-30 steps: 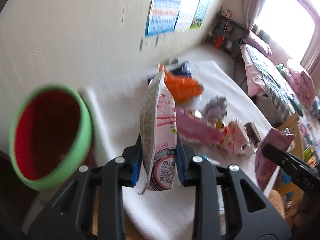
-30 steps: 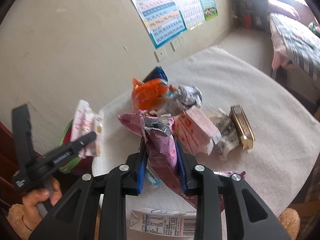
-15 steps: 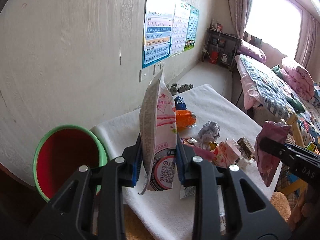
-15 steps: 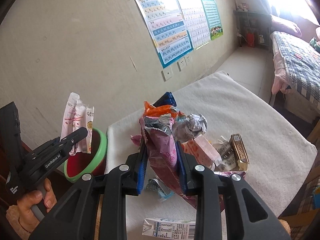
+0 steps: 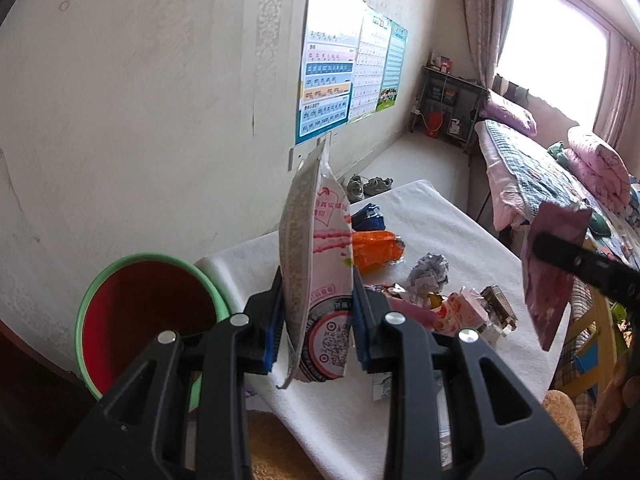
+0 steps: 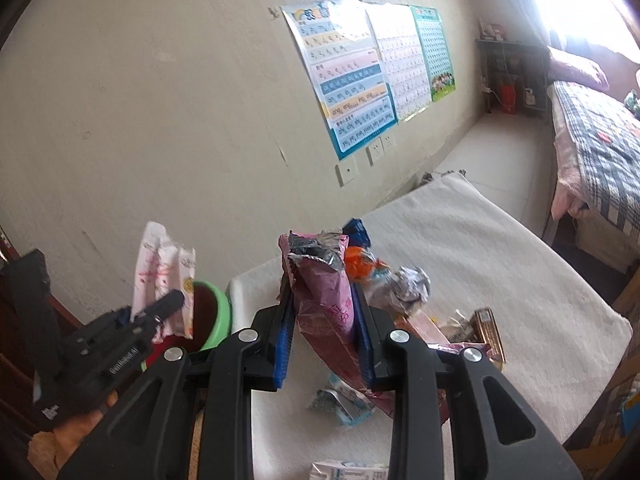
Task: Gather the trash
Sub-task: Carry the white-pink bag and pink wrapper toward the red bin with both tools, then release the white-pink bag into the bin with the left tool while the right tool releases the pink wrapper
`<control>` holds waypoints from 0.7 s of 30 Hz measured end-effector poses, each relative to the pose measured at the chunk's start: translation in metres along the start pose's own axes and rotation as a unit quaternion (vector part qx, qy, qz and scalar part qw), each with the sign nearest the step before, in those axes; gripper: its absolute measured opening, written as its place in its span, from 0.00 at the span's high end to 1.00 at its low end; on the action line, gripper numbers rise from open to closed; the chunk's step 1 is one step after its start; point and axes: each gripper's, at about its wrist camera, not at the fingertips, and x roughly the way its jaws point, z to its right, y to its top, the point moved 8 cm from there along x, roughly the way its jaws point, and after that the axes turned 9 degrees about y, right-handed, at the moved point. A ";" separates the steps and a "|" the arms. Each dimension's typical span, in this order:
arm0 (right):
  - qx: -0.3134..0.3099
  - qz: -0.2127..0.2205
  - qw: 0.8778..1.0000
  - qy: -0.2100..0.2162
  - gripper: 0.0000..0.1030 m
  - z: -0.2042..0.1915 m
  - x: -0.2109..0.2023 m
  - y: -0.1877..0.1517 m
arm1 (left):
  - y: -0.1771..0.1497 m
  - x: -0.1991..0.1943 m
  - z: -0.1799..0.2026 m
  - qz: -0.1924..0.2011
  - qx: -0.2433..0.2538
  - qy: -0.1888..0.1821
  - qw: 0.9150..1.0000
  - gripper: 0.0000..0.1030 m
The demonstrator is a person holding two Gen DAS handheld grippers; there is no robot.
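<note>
My left gripper [image 5: 318, 330] is shut on a white and pink snack wrapper [image 5: 316, 264], held upright above the table's near left corner, just right of the green-rimmed red bin [image 5: 144, 312]. My right gripper [image 6: 324, 344] is shut on a purple foil wrapper [image 6: 324, 292], lifted above the pile of trash [image 6: 400, 284] on the white table [image 6: 500, 260]. The left gripper with its wrapper [image 6: 164, 272] shows in the right wrist view beside the bin [image 6: 212, 312]. The purple wrapper [image 5: 552, 268] shows at the right of the left wrist view.
On the table lie an orange wrapper [image 5: 376, 246], a blue packet [image 5: 368, 218], a crumpled foil ball [image 5: 428, 272], a pink carton [image 5: 460, 312] and a gold box [image 6: 488, 332]. A wall with posters [image 6: 352, 76] stands behind. A bed [image 6: 600, 140] is at the right.
Both grippers have risen and drawn back from the table with their wrappers. The bin now sits lower left of the left gripper.
</note>
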 end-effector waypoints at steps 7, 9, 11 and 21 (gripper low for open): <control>-0.009 -0.005 1.000 0.012 0.73 -0.014 0.011 0.005 | -0.003 0.005 -0.005 -0.007 -0.002 0.003 1.000 0.73; -0.009 -0.006 1.000 0.015 0.73 -0.016 0.013 0.005 | -0.003 0.006 -0.008 -0.007 -0.002 0.005 1.000 0.73; -0.010 -0.007 1.000 0.016 0.73 -0.017 0.014 0.006 | -0.003 0.007 -0.010 -0.007 -0.001 0.008 1.000 0.73; -0.015 -0.019 0.999 0.030 0.73 -0.023 0.022 -0.001 | -0.008 0.011 -0.027 -0.017 -0.009 0.024 1.000 0.73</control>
